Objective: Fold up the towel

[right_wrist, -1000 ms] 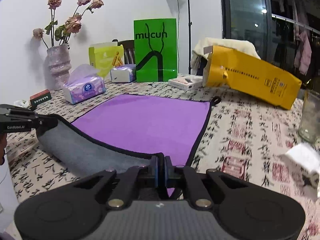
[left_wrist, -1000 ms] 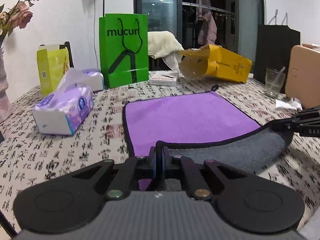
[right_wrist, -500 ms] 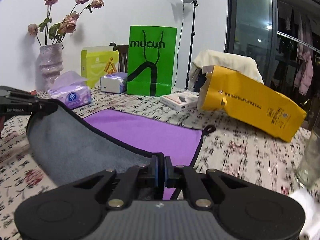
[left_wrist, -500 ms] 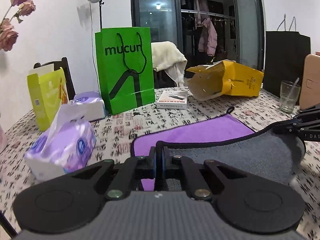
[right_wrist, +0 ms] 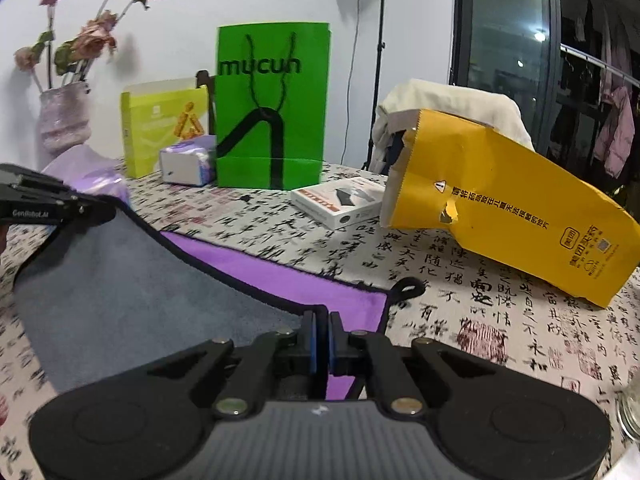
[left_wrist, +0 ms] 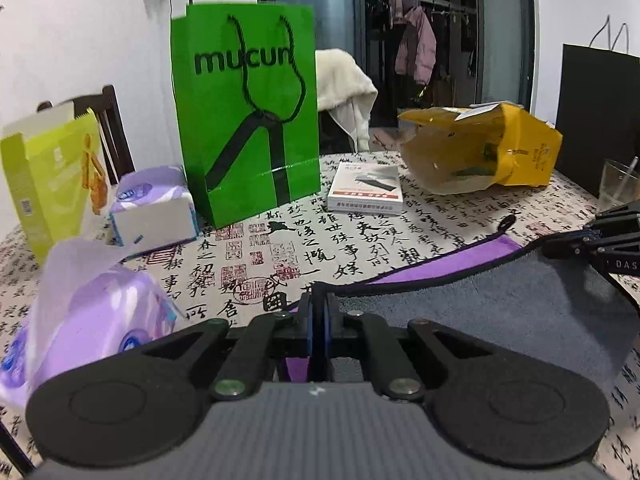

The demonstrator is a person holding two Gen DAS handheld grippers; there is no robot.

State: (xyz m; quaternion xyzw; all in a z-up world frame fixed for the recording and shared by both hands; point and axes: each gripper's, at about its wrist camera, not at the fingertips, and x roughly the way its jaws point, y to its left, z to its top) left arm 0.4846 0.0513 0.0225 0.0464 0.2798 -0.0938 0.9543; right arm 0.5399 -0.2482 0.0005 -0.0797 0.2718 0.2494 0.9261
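Note:
The towel (left_wrist: 500, 300) is purple on top, grey underneath, with black edging. Its near half is lifted and carried over the far half, so the grey side faces me in both views (right_wrist: 120, 292). A strip of purple still shows beyond the fold (right_wrist: 288, 276). My left gripper (left_wrist: 319, 300) is shut on the towel's left near corner. My right gripper (right_wrist: 321, 320) is shut on the right near corner. Each gripper shows in the other's view, the right one at the right edge (left_wrist: 600, 240) and the left one at the left edge (right_wrist: 48, 204).
On the calligraphy tablecloth (left_wrist: 320, 232) stand a green "mucun" bag (left_wrist: 248, 120), a white box (left_wrist: 364, 192), a tipped yellow bag (right_wrist: 500, 208), tissue packs (left_wrist: 88, 328), a lime box (left_wrist: 48, 176), a vase (right_wrist: 64, 120) and a glass (left_wrist: 618, 184).
Both grippers have lifted the towel's near edge and carried it forward over the far half. Much less purple shows now, and the far objects look closer.

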